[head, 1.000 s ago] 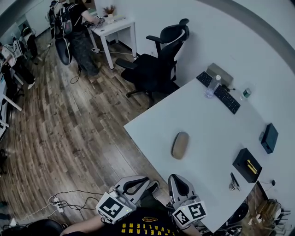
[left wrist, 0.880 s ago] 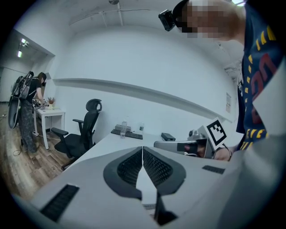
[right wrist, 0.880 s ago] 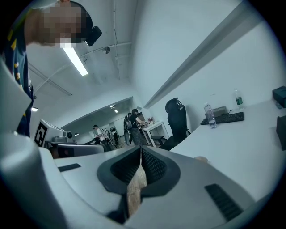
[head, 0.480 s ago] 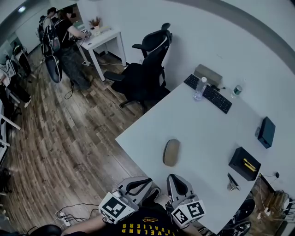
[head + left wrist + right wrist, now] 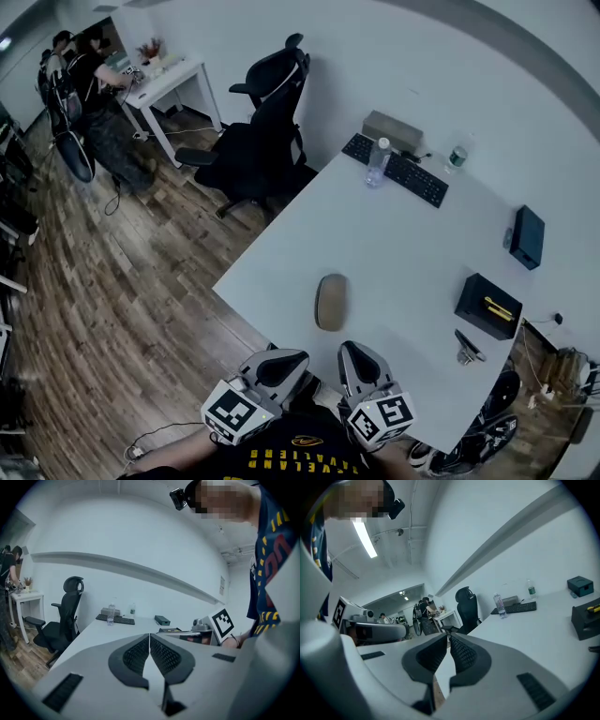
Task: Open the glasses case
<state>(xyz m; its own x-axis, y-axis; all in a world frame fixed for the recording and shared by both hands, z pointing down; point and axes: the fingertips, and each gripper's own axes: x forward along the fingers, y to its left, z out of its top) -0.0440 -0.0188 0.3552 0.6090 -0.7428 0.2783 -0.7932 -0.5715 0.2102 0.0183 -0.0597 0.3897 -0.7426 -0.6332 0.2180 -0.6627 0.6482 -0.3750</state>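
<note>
The tan oval glasses case [image 5: 330, 302] lies shut on the white table [image 5: 403, 244], near its front edge. Both grippers are held just short of that edge, below the case in the head view. My left gripper [image 5: 289, 356] sits to the case's lower left and my right gripper [image 5: 354, 349] just below it; neither touches it. In the left gripper view the left gripper [image 5: 149, 635] has its ribbed pads pressed together with nothing between them. The right gripper [image 5: 448, 635] is shut and empty too. The case shows in neither gripper view.
A keyboard [image 5: 398, 171], a water bottle [image 5: 377, 161] and a second bottle [image 5: 457, 157] stand at the table's far side. A dark box [image 5: 527, 236], a black open box [image 5: 488, 306] and a small tool [image 5: 467, 347] sit right. An office chair [image 5: 267, 131] stands left; a person [image 5: 84, 84] stands far off.
The head view has swung, so the table and case have slid left in the picture. Both grippers stay shut and now stand slightly nearer the case.
</note>
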